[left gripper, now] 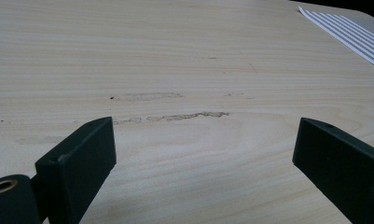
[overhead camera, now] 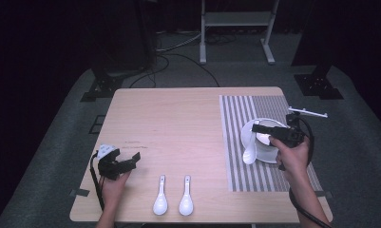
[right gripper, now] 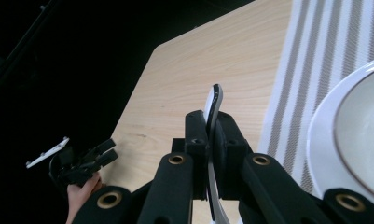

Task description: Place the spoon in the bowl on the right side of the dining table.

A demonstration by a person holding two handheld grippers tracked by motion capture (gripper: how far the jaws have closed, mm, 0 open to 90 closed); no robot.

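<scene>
My right gripper (overhead camera: pixel 257 127) hovers over the left rim of a white bowl (overhead camera: pixel 270 157) on the striped placemat (overhead camera: pixel 240 114). It is shut on the handle of a white soup spoon (overhead camera: pixel 249 153), whose scoop hangs down over the bowl's left edge. In the right gripper view the jaws (right gripper: pixel 211 128) pinch the spoon handle (right gripper: pixel 214 99) upright, and the bowl (right gripper: pixel 357 135) lies to the right. My left gripper (overhead camera: pixel 132 161) rests at the table's front left, open with nothing between its jaws (left gripper: pixel 203 149), above bare wood.
Two more white spoons (overhead camera: pixel 160 200) (overhead camera: pixel 186 201) lie side by side near the front edge of the wooden table (overhead camera: pixel 178 118). A metal stand (overhead camera: pixel 235 28) and dark equipment legs are on the floor behind the table.
</scene>
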